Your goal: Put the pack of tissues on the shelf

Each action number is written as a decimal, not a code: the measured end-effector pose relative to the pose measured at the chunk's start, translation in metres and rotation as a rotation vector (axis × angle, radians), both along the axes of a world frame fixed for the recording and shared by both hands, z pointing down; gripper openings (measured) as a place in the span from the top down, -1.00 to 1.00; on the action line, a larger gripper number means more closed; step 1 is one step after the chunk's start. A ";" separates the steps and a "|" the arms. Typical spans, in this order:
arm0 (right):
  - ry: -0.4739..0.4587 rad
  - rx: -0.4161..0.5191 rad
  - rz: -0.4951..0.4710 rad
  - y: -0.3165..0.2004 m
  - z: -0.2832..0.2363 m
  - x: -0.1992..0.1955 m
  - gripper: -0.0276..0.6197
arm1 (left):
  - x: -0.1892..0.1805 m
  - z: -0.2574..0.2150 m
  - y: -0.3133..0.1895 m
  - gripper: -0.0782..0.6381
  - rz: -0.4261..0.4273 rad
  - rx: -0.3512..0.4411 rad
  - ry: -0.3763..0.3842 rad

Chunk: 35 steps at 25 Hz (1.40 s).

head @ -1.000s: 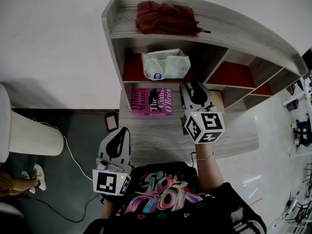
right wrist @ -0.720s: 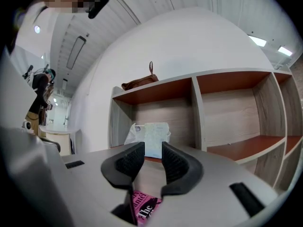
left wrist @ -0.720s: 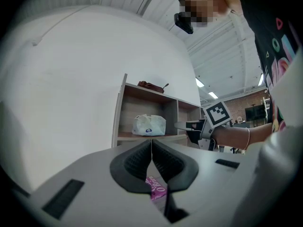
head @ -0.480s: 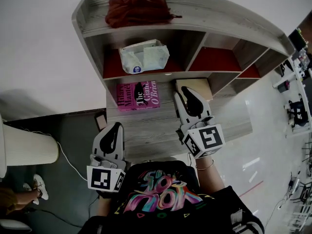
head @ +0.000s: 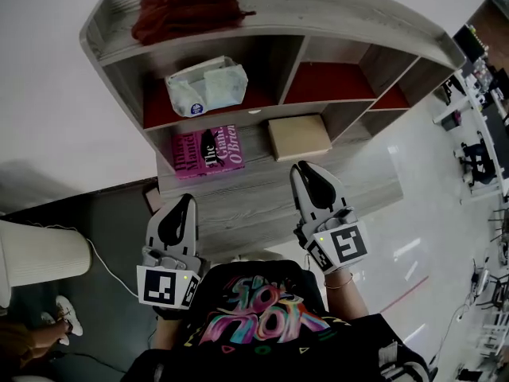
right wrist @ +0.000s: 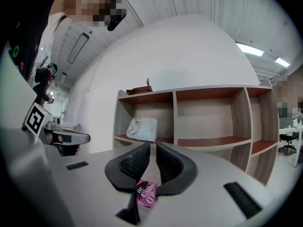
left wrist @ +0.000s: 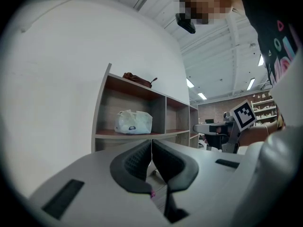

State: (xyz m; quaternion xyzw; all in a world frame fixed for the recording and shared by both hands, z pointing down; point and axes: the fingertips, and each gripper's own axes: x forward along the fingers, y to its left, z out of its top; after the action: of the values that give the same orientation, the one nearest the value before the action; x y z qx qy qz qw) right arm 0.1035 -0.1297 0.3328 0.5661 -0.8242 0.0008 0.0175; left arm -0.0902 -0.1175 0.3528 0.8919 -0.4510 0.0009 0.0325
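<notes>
The pack of tissues [head: 205, 86], a white crinkled plastic pack, lies in the left upper compartment of the wooden shelf [head: 358, 18]; it also shows in the left gripper view [left wrist: 133, 122] and the right gripper view [right wrist: 142, 129]. Both grippers hang close to the person's body, well short of the shelf. My left gripper [head: 183, 203] has its jaws together with nothing in them [left wrist: 151, 143]. On my right gripper [head: 307, 170] the jaws are closing, with a thin gap left and nothing between them [right wrist: 153, 146].
A pink book [head: 208, 148] and a tan box [head: 298, 136] lie on the lower board under the compartments. A dark red cloth [head: 187, 10] sits on the shelf's top. A white bin [head: 40, 253] and a cable are on the dark floor at left.
My right gripper has drawn back from the shelf toward the body and its jaws have narrowed. The tissue pack stays on the shelf. The left gripper has barely moved.
</notes>
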 end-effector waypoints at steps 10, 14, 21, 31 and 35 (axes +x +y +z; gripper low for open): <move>-0.019 -0.008 -0.002 0.023 0.012 0.015 0.86 | 0.008 -0.005 0.002 0.71 -0.010 0.015 -0.006; -0.025 -0.038 -0.004 0.026 0.020 0.015 0.86 | 0.004 -0.004 0.002 0.71 -0.028 0.013 -0.006; -0.043 -0.053 -0.018 0.023 0.026 0.012 0.86 | 0.003 0.001 0.001 0.71 -0.042 0.005 -0.012; -0.058 -0.053 -0.048 0.012 0.026 0.003 0.86 | -0.001 0.007 -0.002 0.71 -0.056 -0.014 -0.021; -0.060 -0.056 -0.064 0.006 0.027 -0.002 0.87 | -0.005 0.009 -0.006 0.71 -0.058 -0.021 -0.022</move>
State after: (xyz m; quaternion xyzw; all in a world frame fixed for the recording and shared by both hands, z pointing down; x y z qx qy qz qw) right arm 0.1014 -0.1238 0.3596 0.5385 -0.8416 0.0403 0.0087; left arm -0.0953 -0.1230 0.3615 0.8780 -0.4769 0.0146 0.0370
